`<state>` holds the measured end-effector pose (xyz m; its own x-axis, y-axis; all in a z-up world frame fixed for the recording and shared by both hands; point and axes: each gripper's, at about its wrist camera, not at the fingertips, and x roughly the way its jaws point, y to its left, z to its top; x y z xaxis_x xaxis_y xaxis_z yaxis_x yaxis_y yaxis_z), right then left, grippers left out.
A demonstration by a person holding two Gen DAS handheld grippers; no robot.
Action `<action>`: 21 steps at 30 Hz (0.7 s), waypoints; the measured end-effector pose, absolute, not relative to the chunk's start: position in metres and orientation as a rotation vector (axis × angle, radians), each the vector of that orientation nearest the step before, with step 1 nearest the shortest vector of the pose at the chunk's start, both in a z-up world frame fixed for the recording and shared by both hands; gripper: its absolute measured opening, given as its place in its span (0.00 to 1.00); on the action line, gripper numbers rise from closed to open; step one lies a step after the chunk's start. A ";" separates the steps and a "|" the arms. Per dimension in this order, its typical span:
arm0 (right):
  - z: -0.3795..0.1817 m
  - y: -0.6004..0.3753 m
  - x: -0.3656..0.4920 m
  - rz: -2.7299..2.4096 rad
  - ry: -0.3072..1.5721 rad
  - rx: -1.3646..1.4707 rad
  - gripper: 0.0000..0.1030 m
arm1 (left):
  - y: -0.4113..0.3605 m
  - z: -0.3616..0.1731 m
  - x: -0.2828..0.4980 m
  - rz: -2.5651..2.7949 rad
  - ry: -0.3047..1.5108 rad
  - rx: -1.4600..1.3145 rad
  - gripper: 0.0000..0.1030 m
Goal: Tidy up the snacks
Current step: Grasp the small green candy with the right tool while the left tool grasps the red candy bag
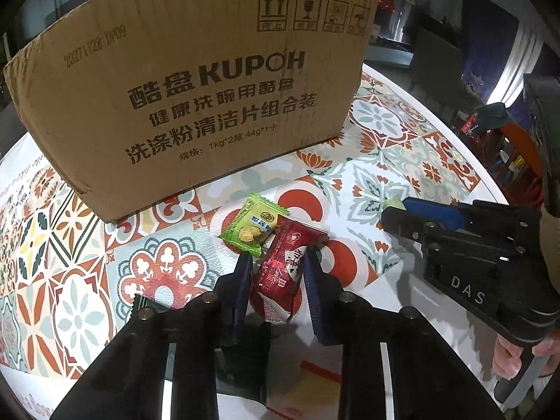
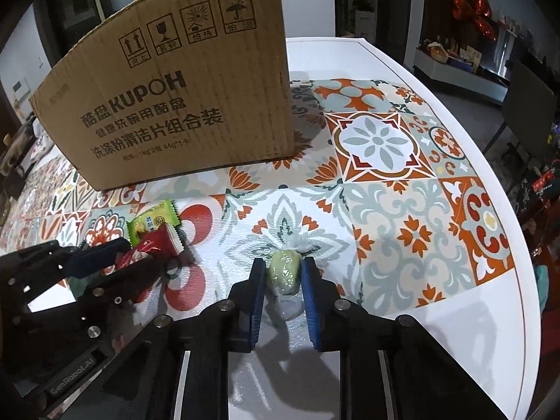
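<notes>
A red snack packet lies on the patterned tablecloth, its top edge against a green snack packet. My left gripper is shut on the red packet, one blue pad on each side. In the right wrist view the same red packet and green packet show at the left, with the left gripper on the red one. My right gripper is shut on a small green candy in clear wrap. The left wrist view shows the right gripper to the right.
A large open cardboard box stands on the table just behind the snacks, also in the right wrist view as the box. The table's white rim curves along the right. A dark chair stands beyond it. A hand holds the right gripper's handle.
</notes>
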<state>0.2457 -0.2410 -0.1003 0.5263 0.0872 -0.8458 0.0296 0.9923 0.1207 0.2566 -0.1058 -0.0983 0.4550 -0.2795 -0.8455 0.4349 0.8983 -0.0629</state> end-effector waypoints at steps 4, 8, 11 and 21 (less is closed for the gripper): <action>-0.099 -0.243 0.244 0.048 1.023 0.154 0.21 | -0.106 -0.097 0.255 -0.447 1.009 0.144 0.29; -0.094 -0.240 0.239 0.062 1.017 0.156 0.20 | -0.101 -0.092 0.249 -0.447 0.996 0.125 0.29; -0.086 -0.235 0.233 0.073 1.003 0.154 0.20 | -0.097 -0.085 0.246 -0.445 0.987 0.099 0.29; -0.053 -0.225 0.218 0.105 0.933 0.132 0.20 | -0.082 -0.055 0.235 -0.426 0.922 0.056 0.29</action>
